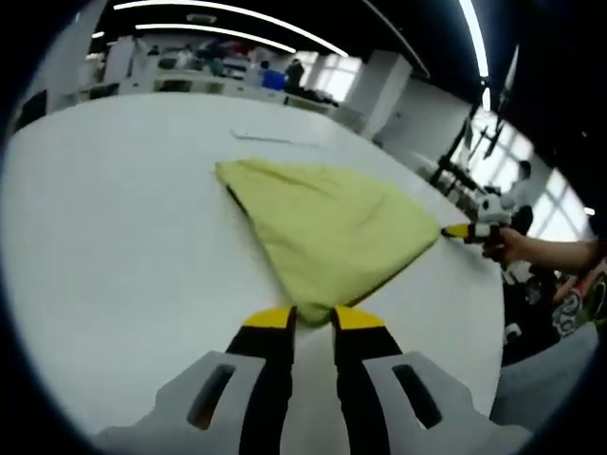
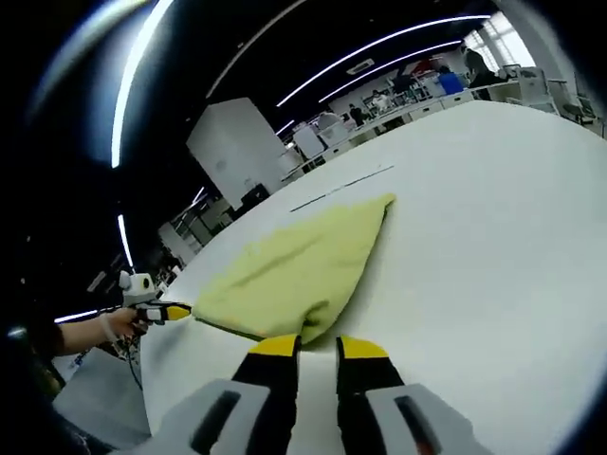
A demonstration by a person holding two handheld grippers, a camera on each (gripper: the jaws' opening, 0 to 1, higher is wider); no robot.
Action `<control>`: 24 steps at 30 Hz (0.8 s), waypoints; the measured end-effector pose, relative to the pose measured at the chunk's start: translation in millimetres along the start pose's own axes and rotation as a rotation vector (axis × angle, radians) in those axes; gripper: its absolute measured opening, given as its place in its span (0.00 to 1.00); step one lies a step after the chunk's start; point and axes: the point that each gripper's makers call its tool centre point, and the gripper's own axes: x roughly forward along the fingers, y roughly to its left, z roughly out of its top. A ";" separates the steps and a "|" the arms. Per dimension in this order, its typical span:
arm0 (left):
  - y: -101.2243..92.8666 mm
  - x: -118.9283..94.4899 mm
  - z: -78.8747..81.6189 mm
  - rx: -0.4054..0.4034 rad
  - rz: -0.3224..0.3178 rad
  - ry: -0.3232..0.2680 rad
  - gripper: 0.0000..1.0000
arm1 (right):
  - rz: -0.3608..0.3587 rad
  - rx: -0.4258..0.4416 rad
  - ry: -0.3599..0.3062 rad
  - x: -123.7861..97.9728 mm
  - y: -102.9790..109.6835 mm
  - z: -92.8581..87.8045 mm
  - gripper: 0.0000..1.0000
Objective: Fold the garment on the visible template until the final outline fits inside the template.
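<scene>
A yellow-green garment point(image 1: 327, 223) lies on the white table point(image 1: 114, 246), pulled into a rough triangle. In the left gripper view its near corner runs between the yellow tips of my left gripper point(image 1: 314, 318), which is shut on it. My right gripper point(image 1: 457, 230) pinches the far right corner, held by a hand. In the right gripper view the garment point(image 2: 294, 270) has its near corner gripped by my right gripper point(image 2: 319, 347), and my left gripper point(image 2: 176, 311) holds the corner at the left. A thin dark line point(image 1: 275, 139) point(image 2: 341, 188) marks the table beyond the garment.
The table's edge point(image 1: 474, 313) curves off at the right, close to the hand point(image 1: 517, 245). People stand by the windows point(image 1: 522, 185). Desks and shelves point(image 2: 417, 90) line the far side of the room. White table point(image 2: 493, 237) stretches wide around the garment.
</scene>
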 end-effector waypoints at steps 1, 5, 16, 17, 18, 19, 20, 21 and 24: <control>-0.1 0.0 0.1 0.000 -0.001 -0.001 0.10 | 0.001 0.005 -0.008 1.2 0.1 0.8 0.08; 0.2 0.4 -2.2 0.004 -0.002 0.005 0.09 | -0.020 0.083 -0.022 4.6 -3.4 3.2 0.01; -0.1 2.1 -7.1 -0.018 -0.007 -0.002 0.07 | 0.006 0.090 -0.035 6.8 2.6 3.5 0.01; -0.1 2.3 -7.0 -0.018 -0.008 -0.001 0.07 | 0.001 0.082 -0.031 6.7 1.4 2.8 0.00; -0.1 2.6 -6.9 -0.016 -0.008 -0.001 0.06 | -0.001 0.089 -0.034 6.8 0.5 3.3 0.00; -0.3 2.9 -6.9 -0.016 -0.008 -0.001 0.06 | 0.003 0.097 -0.030 6.7 1.1 2.8 0.00; -0.3 3.1 -6.7 -0.016 -0.008 -0.001 0.05 | 0.008 0.085 -0.022 5.8 1.5 1.8 0.00; 0.2 3.2 -6.5 -0.017 -0.006 -0.002 0.05 | 0.013 0.055 -0.020 4.9 1.7 1.7 0.00; 1.1 3.1 -7.3 -0.013 -0.004 0.003 0.02 | 0.007 0.052 -0.021 1.1 0.8 4.2 0.00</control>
